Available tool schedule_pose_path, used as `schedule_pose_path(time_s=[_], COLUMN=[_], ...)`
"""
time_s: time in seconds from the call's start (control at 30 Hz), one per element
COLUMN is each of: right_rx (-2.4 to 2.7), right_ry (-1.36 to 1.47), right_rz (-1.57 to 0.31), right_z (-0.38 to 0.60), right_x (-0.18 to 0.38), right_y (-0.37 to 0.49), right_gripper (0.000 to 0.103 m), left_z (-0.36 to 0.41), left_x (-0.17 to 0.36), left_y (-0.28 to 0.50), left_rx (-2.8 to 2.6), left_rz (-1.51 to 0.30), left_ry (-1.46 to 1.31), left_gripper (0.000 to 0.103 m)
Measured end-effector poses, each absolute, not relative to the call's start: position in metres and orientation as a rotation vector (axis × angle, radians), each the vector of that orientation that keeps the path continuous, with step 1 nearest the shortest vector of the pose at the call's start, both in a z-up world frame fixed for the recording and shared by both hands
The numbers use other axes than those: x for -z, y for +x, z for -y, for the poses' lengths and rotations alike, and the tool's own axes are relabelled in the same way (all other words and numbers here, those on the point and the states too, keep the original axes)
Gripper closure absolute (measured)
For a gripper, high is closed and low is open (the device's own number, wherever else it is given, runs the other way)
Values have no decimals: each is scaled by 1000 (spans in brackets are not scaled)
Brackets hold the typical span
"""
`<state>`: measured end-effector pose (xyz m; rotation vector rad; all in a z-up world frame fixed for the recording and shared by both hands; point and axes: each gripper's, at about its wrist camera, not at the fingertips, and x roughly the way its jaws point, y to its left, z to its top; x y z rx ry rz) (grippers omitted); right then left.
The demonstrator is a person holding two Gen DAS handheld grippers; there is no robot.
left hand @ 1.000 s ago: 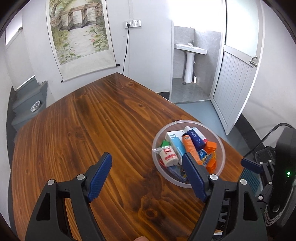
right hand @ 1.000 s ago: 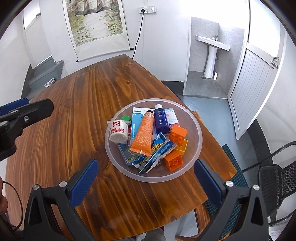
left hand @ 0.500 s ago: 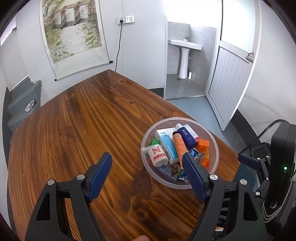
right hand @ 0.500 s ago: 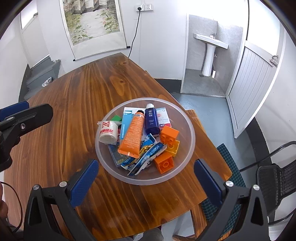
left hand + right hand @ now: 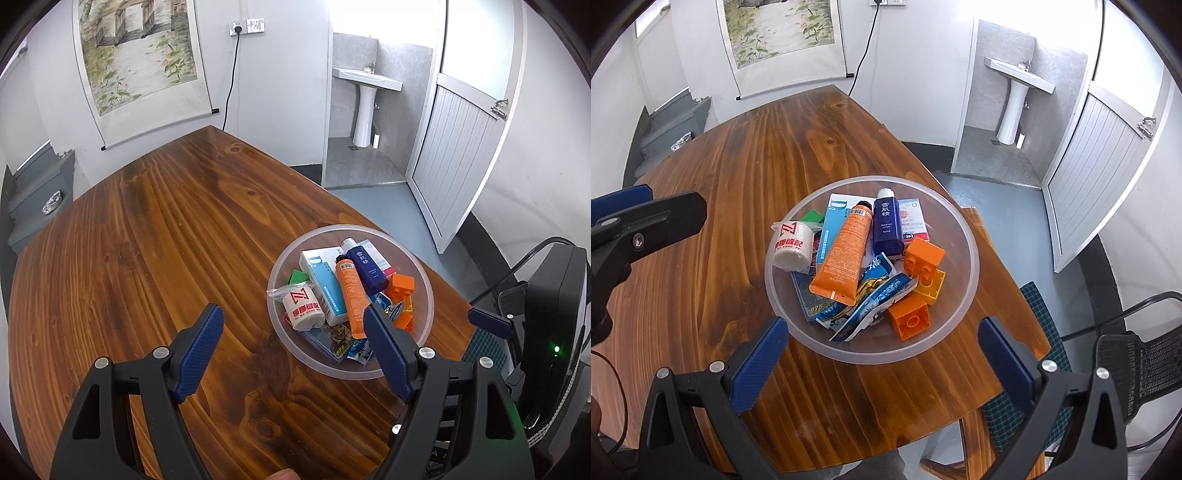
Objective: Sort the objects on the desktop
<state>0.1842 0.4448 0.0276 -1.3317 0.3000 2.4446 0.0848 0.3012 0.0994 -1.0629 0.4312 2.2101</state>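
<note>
Hovering my right gripper (image 5: pixel 882 354) and left gripper (image 5: pixel 291 343), both spread and holding nothing, over the clear bowl (image 5: pixel 971 254) piled with clutter, I judge the top-lying orange tube (image 5: pixel 846 254) easiest to pinch crosswise.

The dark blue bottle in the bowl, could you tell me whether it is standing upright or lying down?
Lying down. The dark blue bottle rests on its side atop the pile, white cap toward the far rim.
</note>
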Motion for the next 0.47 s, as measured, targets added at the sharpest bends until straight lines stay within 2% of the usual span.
schedule_pose_path(time_s=[0.47], right_rx=[-2457], right_ry=[-1379], right_rz=[-338], right_z=[-450], right_x=[-18], right_y=[175], right_gripper=[0], left_z=[-301], left_x=[-90], left_y=[77], left_rx=[-2207], left_rz=[-430], left_ry=[-1105], left_gripper=[22])
